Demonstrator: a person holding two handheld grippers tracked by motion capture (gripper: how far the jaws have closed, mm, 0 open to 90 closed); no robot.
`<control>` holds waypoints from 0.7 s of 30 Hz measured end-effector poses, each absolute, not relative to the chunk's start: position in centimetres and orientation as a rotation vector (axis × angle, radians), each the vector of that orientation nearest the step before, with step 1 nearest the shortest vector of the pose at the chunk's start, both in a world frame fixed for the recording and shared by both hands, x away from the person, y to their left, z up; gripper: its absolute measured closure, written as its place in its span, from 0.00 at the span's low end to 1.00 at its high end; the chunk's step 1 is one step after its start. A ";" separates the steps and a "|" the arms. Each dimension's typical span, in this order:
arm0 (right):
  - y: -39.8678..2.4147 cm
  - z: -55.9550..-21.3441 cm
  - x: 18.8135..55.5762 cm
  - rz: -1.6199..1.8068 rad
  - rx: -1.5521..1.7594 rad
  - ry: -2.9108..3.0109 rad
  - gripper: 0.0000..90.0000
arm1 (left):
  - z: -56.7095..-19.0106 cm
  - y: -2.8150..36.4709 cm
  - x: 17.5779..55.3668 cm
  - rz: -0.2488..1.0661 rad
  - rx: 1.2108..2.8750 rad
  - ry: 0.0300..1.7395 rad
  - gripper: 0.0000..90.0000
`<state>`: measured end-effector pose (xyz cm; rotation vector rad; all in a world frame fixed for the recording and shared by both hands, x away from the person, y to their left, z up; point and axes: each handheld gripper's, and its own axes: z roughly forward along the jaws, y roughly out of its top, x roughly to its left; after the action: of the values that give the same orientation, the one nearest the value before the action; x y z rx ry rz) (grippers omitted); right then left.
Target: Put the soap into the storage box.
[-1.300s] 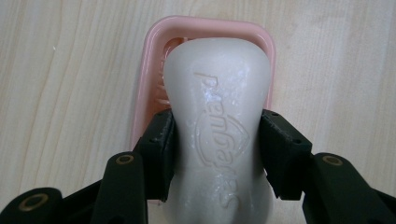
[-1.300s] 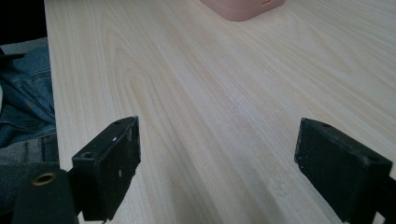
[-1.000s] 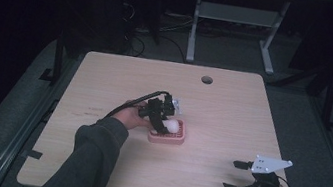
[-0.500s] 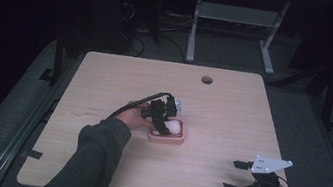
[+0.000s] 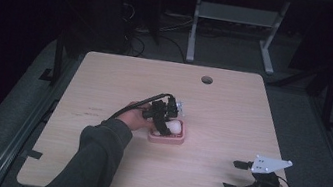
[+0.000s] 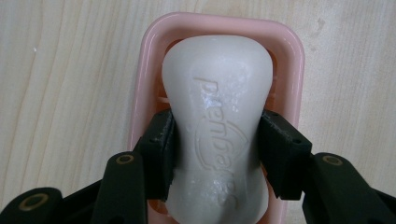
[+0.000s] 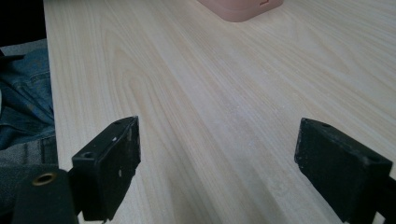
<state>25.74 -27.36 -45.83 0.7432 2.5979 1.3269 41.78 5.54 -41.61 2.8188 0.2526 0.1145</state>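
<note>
Clearly the work in hand is about the soap bar (image 6: 217, 126) and its pink dish (image 6: 289, 60). In the left gripper view the white bar lies lengthwise in the centre of the frame, inside the dish, and the left gripper (image 6: 217, 156) has both black pads pressed against the bar's narrow waist, one on each side. So the jaws are clamped on the soap, not merely standing around it. In the high view the same gripper (image 5: 163, 123) sits a little left of the middle of the wooden table (image 5: 233, 104), over the dish (image 5: 167, 138), with the person's sleeve (image 5: 94, 153) coming up from the bottom edge.

Whether the bar rests on the dish floor or is lifted just clear of it is hard to tell from these angles; its far end looks seated within the rim.

The right gripper (image 5: 237, 176) waits at the lower right of the high view, well apart from the dish, its jaws spread wide with nothing between them; its own view shows bare table and a corner of the dish (image 7: 240, 9) at the top edge.

My reading: this is the grasp itself, either a pick-up or a placing. If it is a lift, the next move calls for a straight rise, since the soap looks slick and the dish is light enough to drag along.
</note>
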 end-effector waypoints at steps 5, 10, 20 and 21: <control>-27.4 -45.8 25.7 1.326 0.748 2.594 0.16 | -41.7 5.5 41.8 0.105 2.820 0.258 0.55; -27.4 -45.8 25.7 1.326 0.750 2.594 0.16 | -41.9 5.5 41.8 0.101 2.829 0.259 0.55; -26.9 -45.8 25.8 1.318 0.744 2.596 0.16 | -40.8 6.1 41.7 0.111 2.792 0.261 0.49; -26.9 -45.8 25.8 1.317 0.743 2.596 0.16 | -40.6 6.3 41.7 0.112 2.789 0.270 0.47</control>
<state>25.81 -26.88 -45.78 0.7426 2.5963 1.3171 41.67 6.26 -40.62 2.7888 0.2703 0.1116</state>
